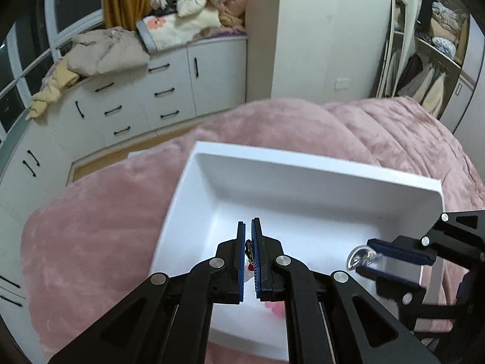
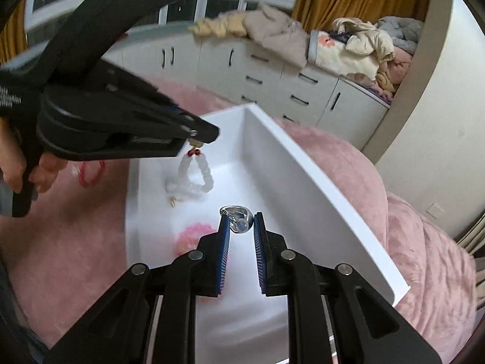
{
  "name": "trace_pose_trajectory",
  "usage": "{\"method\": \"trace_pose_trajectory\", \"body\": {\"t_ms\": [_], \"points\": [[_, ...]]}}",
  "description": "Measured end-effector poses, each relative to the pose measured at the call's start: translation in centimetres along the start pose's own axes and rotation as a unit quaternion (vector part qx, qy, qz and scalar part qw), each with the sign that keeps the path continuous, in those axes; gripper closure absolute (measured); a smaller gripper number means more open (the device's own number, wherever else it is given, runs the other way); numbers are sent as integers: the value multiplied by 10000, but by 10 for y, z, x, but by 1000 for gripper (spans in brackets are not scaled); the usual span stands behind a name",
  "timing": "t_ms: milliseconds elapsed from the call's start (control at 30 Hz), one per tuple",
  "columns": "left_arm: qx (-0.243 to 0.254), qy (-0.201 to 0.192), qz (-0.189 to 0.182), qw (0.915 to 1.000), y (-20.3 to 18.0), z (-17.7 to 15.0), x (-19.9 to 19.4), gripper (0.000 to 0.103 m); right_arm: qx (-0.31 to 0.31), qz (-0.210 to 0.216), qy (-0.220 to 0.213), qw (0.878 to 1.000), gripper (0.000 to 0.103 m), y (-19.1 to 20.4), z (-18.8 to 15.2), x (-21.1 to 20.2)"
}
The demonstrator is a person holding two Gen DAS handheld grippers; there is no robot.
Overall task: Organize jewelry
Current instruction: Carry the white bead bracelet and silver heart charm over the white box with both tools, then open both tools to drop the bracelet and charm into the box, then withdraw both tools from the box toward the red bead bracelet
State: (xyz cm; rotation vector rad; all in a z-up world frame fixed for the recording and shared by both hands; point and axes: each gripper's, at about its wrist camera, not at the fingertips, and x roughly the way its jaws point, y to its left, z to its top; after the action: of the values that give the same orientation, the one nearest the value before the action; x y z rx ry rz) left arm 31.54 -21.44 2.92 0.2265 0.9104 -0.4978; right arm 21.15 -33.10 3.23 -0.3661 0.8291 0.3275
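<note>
A white tray (image 1: 318, 182) lies on a pink blanket; it also shows in the right wrist view (image 2: 318, 188). My left gripper (image 1: 248, 227) is shut on the cord of a white bead bracelet (image 2: 197, 176), which hangs from it into the tray. My left gripper also shows in the right wrist view (image 2: 200, 138). My right gripper (image 2: 242, 223) is shut on a clear glassy ring (image 2: 238, 220) above the tray floor; it shows too in the left wrist view (image 1: 360, 256). A pink bead bracelet (image 2: 191, 236) lies in the tray. A red bracelet (image 2: 91, 173) lies on the blanket.
The pink blanket (image 1: 91, 227) covers the bed around the tray. White drawers (image 1: 145, 97) with piled clothes stand behind. An open wardrobe (image 1: 424, 54) is at the right. A small gold piece (image 2: 174, 201) lies in the tray.
</note>
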Motion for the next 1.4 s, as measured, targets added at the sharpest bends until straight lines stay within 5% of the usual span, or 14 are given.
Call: {"method": "trace_pose_trajectory", "body": {"t_ms": [433,567,700,967,1100,1167,1233,1400], "points": [[282,442,118,9986,-5,-15,60,93,-87,-164,134,9997,85,-1,-2,17],[347,519,197,9979,-5,-20,68,84,-182,-265,166,9993,67,2,-2,19],[323,466,186,9982,-3,-21,65,74,-279,-343,166,9989,65,6,-3,19],[159,22,212,9996,9,-15,28,41,-147,-377,-97,9991,38,0,2,6],[134,-290,245,9992,14,-13,-1,30,-142,-338,-303,9989,34,1,5,-3],[163,-484,334,9981,15,-14,-18,18,-159,-383,-463,9981,18,5,7,-9],[165,-652,399,9969,17,-14,-35,12,-189,-510,-648,9964,13,9,9,-16],[1,-1061,505,9931,31,-21,-78,10,-159,-485,-990,9938,11,19,12,-31]]}}
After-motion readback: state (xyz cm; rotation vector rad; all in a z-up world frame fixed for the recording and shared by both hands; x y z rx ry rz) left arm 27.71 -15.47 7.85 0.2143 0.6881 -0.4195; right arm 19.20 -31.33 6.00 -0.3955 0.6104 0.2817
